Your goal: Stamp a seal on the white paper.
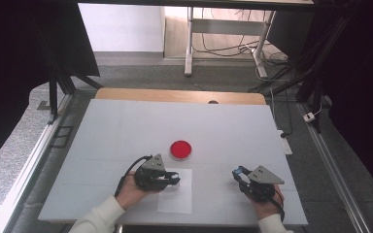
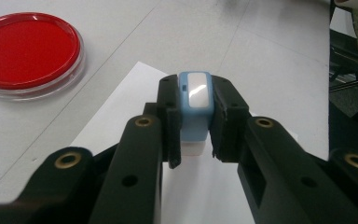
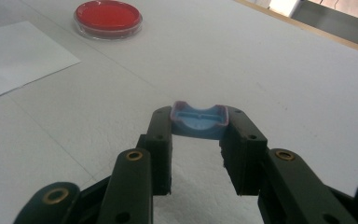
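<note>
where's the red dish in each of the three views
High view: the red dish sits at table centre, just beyond the white paper.
Left gripper view: top left corner.
Right gripper view: upper left.
Shared landmark: the white paper beside it.

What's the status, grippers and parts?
Left gripper shut on blue stamp, over paper. Right gripper shut on blue cap, above table. Red dish untouched, nothing in the way.
</note>
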